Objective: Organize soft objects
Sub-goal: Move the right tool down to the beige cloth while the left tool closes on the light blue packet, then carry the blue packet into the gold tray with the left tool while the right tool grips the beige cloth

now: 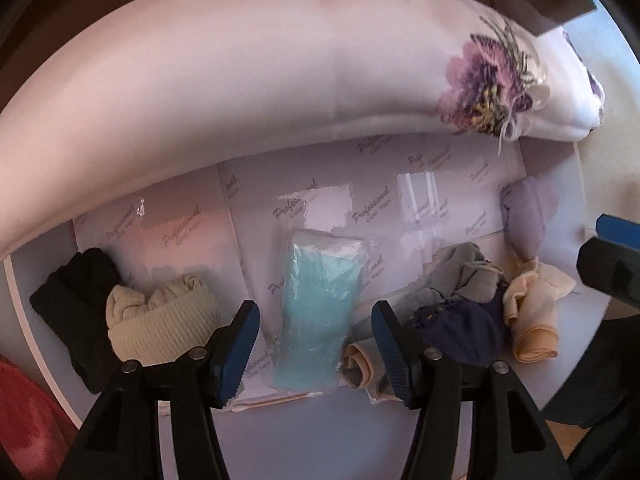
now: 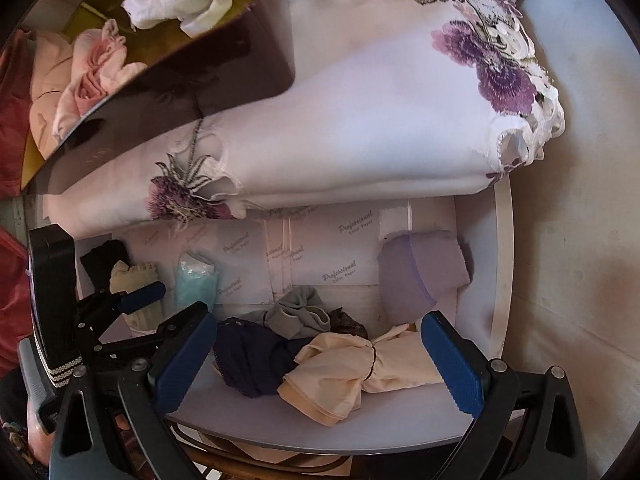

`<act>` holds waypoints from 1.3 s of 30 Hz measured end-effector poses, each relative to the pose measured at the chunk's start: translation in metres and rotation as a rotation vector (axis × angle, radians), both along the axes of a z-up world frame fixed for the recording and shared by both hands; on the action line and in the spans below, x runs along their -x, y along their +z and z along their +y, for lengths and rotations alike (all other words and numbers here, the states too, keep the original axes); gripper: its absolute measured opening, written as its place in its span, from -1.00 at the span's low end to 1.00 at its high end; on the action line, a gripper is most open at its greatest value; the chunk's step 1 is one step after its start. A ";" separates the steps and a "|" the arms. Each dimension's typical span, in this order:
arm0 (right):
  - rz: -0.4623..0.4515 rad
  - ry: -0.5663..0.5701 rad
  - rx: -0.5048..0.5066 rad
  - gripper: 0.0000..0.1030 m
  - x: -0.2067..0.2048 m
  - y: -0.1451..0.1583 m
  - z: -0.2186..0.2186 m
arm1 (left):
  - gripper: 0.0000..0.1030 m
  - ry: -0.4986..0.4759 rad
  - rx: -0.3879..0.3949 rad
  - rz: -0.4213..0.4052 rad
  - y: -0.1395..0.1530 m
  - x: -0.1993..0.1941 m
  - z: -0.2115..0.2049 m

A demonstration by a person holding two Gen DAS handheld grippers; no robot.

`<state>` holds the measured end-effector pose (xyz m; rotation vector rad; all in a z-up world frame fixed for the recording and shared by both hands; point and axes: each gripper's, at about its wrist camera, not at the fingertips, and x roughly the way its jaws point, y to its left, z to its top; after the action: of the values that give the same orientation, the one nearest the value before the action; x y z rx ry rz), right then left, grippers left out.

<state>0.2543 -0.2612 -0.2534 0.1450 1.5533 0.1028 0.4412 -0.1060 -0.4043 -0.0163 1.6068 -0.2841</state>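
Note:
Soft items lie in a white drawer under a folded white cloth with purple flowers [image 1: 280, 80] [image 2: 360, 132]. In the left wrist view my left gripper [image 1: 316, 344] is open and empty, its jaws either side of a bagged teal cloth [image 1: 316, 312]. A cream knit roll [image 1: 160, 320] and a black roll [image 1: 76, 304] lie to its left. In the right wrist view my right gripper [image 2: 316, 360] is open and empty over a beige tied garment [image 2: 360, 376], a navy piece [image 2: 252, 360], grey socks [image 2: 300, 312] and a lilac roll [image 2: 420, 272].
A dark box [image 2: 168, 80] holding pink and white cloth rolls rests on the floral cloth. Red fabric [image 1: 28, 416] lies left of the drawer. The drawer's white rim [image 2: 504, 272] curves along the right, with a pale wall beyond it. My left gripper [image 2: 176, 308] shows in the right wrist view.

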 end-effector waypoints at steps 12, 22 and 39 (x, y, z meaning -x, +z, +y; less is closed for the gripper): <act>0.024 0.012 0.029 1.00 0.001 -0.012 0.001 | -0.13 -0.031 -0.046 0.013 -0.026 0.018 -0.016; 0.059 0.043 0.044 1.00 0.002 -0.028 0.006 | -0.49 -0.011 0.008 -0.024 -0.025 0.022 -0.003; 0.243 0.281 0.027 0.77 0.031 -0.040 0.022 | -0.49 0.039 0.037 -0.087 0.013 0.039 0.026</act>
<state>0.2229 -0.2390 -0.2929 -0.0866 1.8106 0.2950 0.4026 -0.0795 -0.3912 -0.0627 1.5128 -0.2811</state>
